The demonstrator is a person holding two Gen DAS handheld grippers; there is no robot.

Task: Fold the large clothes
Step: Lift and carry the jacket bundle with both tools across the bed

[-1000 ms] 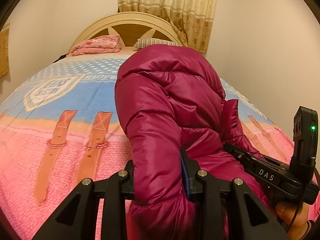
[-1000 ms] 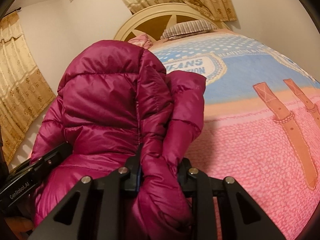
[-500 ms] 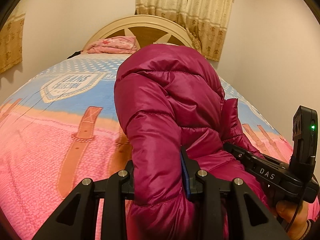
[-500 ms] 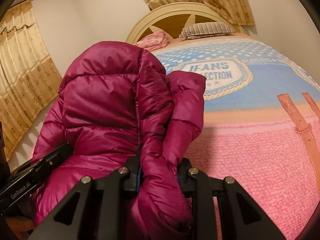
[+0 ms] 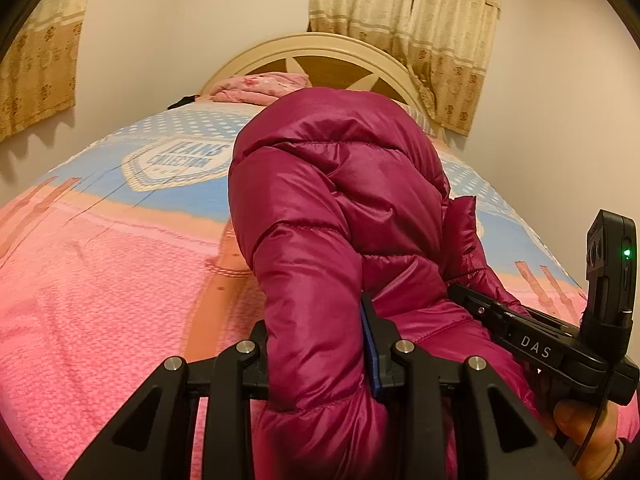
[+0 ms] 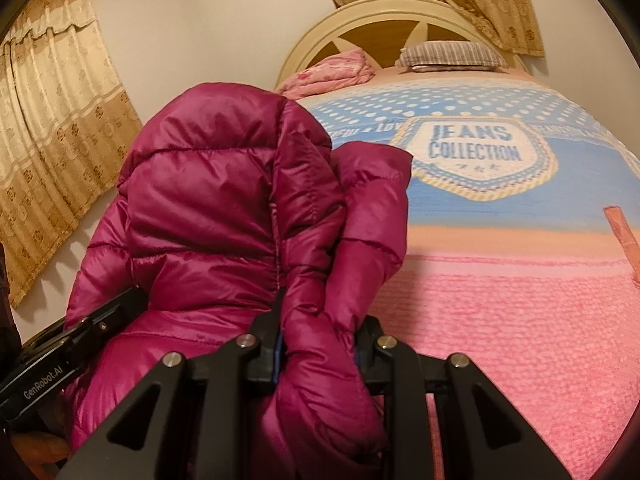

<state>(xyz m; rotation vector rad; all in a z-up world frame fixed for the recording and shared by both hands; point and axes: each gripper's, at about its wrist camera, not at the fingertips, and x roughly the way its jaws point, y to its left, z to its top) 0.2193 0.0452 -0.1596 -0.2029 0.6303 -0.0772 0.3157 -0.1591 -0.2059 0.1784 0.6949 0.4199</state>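
Left wrist view: the left gripper [image 5: 320,360] is clamped on a fold of the jacket [image 5: 340,208], which bulks above the bed [image 5: 100,280] and hides the headboard's [image 5: 320,46] right half; the right gripper [image 5: 540,344] shows at the right edge. Right wrist view: the right gripper [image 6: 320,356] pinches the jacket [image 6: 224,216] too, and a striped pillow [image 6: 448,54] and pink bundle [image 6: 336,70] lie by the headboard [image 6: 380,14].
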